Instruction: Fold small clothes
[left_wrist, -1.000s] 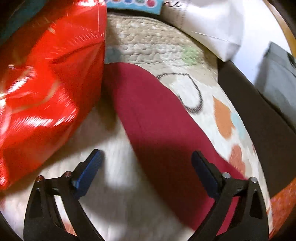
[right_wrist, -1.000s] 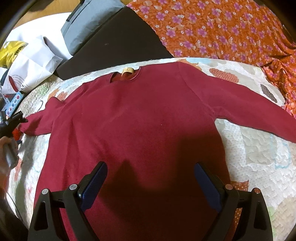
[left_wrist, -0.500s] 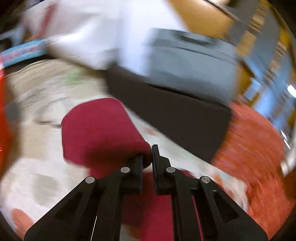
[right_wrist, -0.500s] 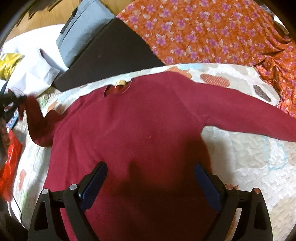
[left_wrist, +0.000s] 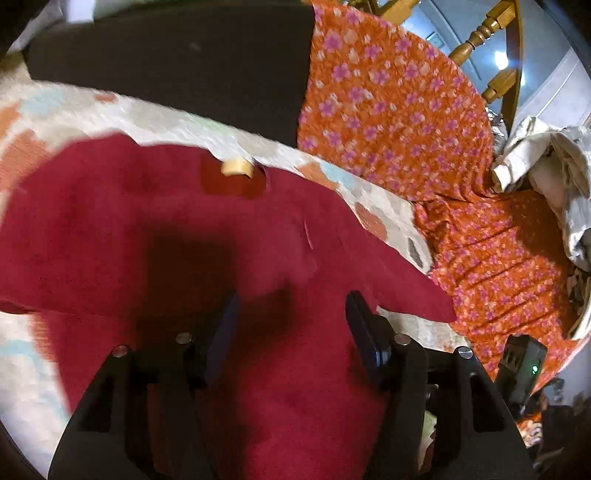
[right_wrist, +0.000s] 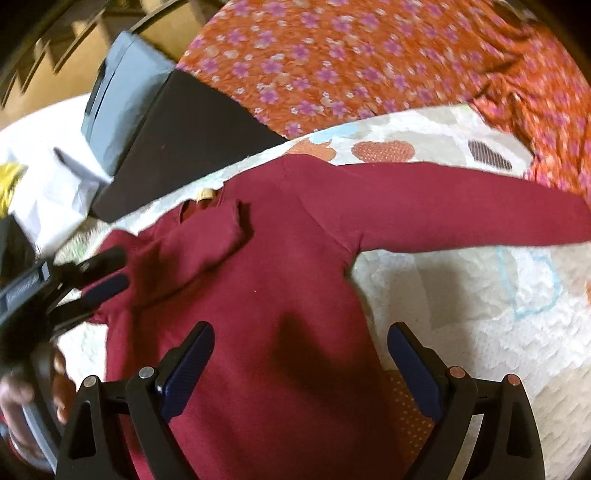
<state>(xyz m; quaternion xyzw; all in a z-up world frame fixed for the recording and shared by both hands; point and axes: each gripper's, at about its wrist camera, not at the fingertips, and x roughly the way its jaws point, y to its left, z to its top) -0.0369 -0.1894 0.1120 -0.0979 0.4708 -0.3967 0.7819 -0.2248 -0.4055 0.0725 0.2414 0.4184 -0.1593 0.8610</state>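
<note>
Left wrist view: the left tool (left_wrist: 291, 306) hangs over the dark red sweater (left_wrist: 155, 229), its jaws opening with nothing pinched between them. The sweater lies flat on a patterned quilt (left_wrist: 373, 195), its neck label (left_wrist: 236, 167) facing away from the tool.

Right wrist view: the right tool (right_wrist: 299, 345) stands wide apart above the sweater's body (right_wrist: 280, 295), gripping nothing. One sleeve (right_wrist: 207, 236) lies folded across the chest; the other sleeve (right_wrist: 461, 210) stretches out over the quilt (right_wrist: 480, 295). The left tool (right_wrist: 107, 271) is at the left edge.
</note>
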